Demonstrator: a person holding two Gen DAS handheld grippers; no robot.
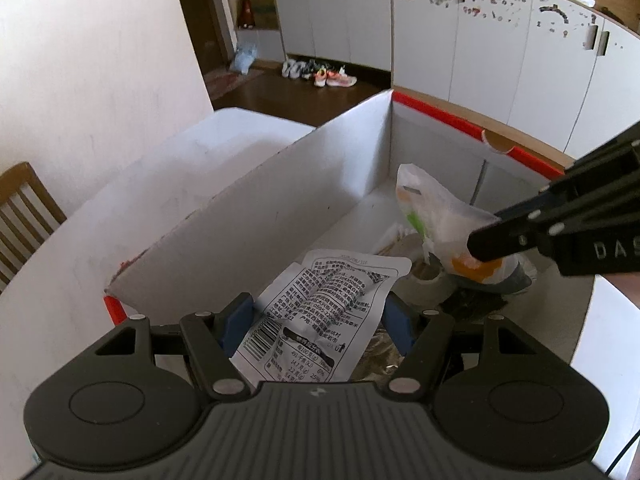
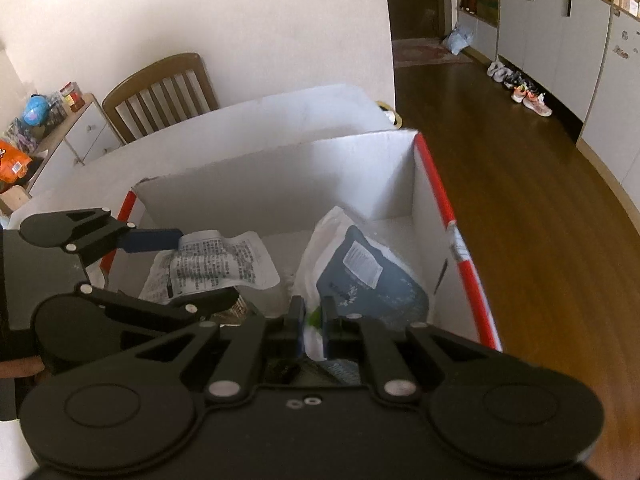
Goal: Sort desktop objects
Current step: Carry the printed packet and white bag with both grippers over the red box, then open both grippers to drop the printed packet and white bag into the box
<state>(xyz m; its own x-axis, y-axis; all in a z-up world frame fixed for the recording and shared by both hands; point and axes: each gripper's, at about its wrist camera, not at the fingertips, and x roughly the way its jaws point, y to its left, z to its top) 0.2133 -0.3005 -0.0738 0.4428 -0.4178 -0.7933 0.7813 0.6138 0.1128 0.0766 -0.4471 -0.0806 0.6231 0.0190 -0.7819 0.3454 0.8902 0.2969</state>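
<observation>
A white table [image 1: 120,200] is filling the left and middle of both views, and a large white cardboard box [image 1: 248,208] with red-taped edges is sitting on it, open at the top. Behind it, a wall of white cabinets [image 1: 460,40] is running along a dark wooden floor [image 2: 520,184], with a few shoes [image 1: 320,74] lying at the cabinet base, and a wooden chair [image 2: 160,92] is standing against the table's far side. Inside the box, several packets are lying loosely together. The left gripper [image 1: 316,320] is reaching over the near wall of the box, its blue-padded fingers [image 1: 236,320] standing wide apart on either side of a crumpled white snack wrapper [image 1: 320,312] printed with black text and a barcode; whether the pads are actually pressing the wrapper cannot be told. The right gripper [image 2: 313,326] is coming in from the right side of the box, its fingers [image 2: 297,320] drawn close together and pinching the edge of a white plastic bag [image 2: 324,248] marked with green and orange, which is wrapped around a dark blue packet [image 2: 372,284] bearing a small white label. A roll of tape [image 1: 428,280] is sitting on the box floor between the wrapper and the bag.
</observation>
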